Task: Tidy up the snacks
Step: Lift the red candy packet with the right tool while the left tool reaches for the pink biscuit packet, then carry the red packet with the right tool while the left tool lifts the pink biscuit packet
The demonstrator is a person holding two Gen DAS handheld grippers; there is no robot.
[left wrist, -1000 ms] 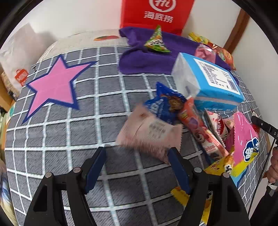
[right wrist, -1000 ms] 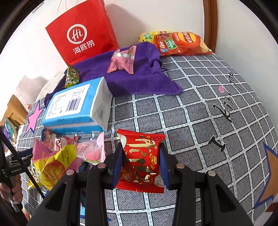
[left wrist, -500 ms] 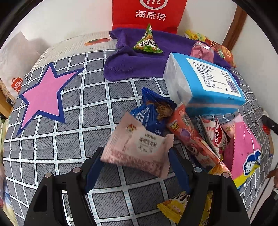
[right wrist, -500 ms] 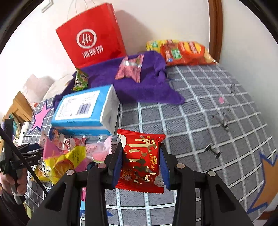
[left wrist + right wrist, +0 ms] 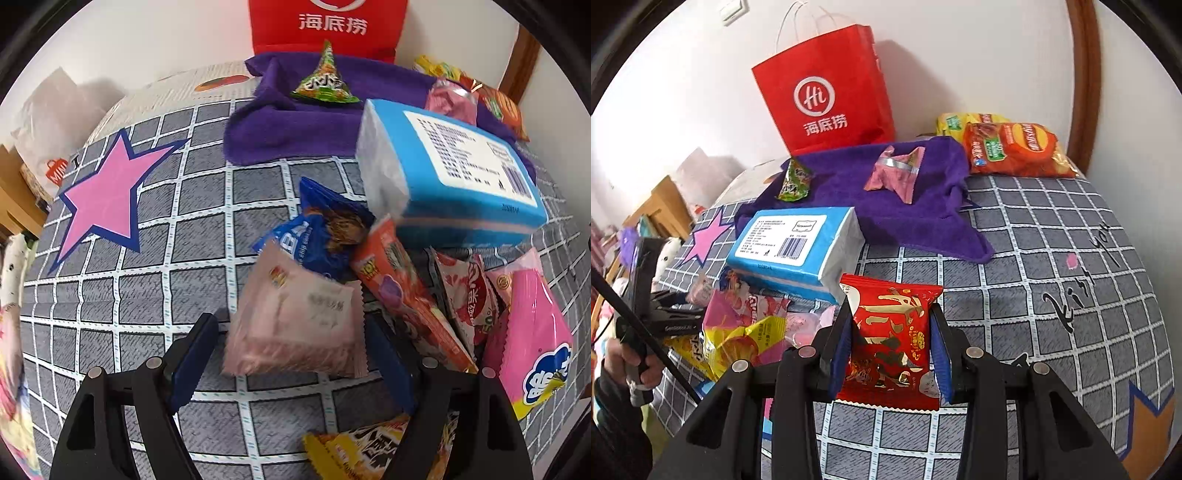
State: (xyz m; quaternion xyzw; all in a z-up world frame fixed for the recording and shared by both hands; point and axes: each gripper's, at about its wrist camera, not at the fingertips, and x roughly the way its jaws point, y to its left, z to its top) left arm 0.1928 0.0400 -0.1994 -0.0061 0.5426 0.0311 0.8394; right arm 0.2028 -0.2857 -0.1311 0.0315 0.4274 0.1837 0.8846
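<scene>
- The left gripper [image 5: 295, 354] is hovering over the grey checked bedcover [image 5: 155, 295]; its jaws have just been opening and are standing spread, with the pale pink snack packet [image 5: 295, 325] blurred between them and a gap showing at each blue pad, so nothing is pinched.
- Just beyond that packet a blue snack bag [image 5: 317, 236] is lying against an orange-red packet [image 5: 399, 295], at the edge of a heap of wrappers.
- The blue tissue pack [image 5: 454, 173] is sitting behind the heap, in front of the purple towel [image 5: 295, 129], where a green triangular snack [image 5: 325, 85] is resting.
- The red paper bag [image 5: 827, 92] is standing against the wall behind the towel.
- The right gripper [image 5: 892, 354] is pinching a red snack packet [image 5: 892, 343] upright between its pads, raised above the bedcover.
- Orange chip bags [image 5: 1015, 147] are lying at the bed's far right.
</scene>
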